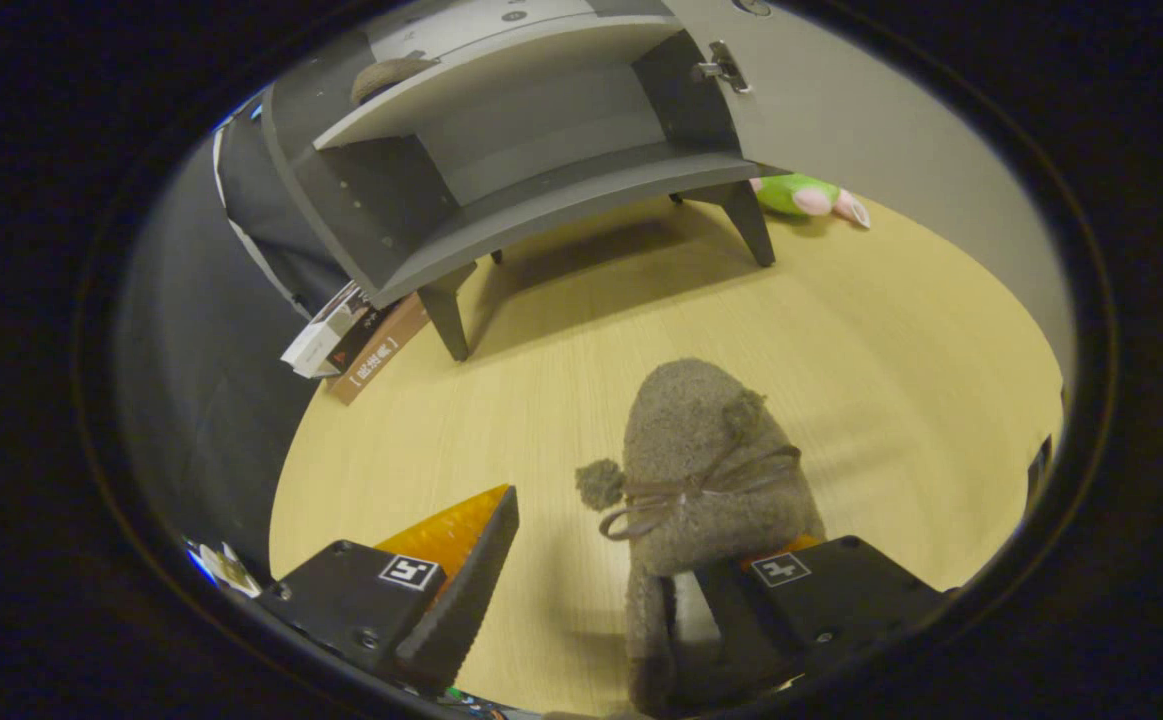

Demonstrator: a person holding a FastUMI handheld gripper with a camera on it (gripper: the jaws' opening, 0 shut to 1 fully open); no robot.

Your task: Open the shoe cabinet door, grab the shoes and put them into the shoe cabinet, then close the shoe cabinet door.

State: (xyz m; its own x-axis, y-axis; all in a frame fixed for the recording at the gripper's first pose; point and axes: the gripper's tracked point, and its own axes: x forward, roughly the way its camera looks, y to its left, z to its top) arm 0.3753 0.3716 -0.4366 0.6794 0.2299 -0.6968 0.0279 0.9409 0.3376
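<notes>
My fingers (581, 560) gape around the slipper's (706, 470) heel, so I should center before squeezing, then aim for the open cabinet (501, 190).

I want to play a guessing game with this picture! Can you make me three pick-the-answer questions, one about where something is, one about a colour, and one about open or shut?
1. Where is the fuzzy slipper on the floor?
A. on the cabinet's top shelf
B. against one finger, the other finger standing apart
C. under the books

2. What colour is the plush toy beside the cabinet's leg?
A. green and pink
B. blue
C. black

3. How is the shoe cabinet?
A. door shut
B. lying on its side
C. door open

Answers:
1 B, the gripper is open, and the slipper lies on the wooden floor against one finger.
2 A, its body is green with pink ends.
3 C, the door is swung aside and the shelves show, with another slipper on the upper one.
</notes>
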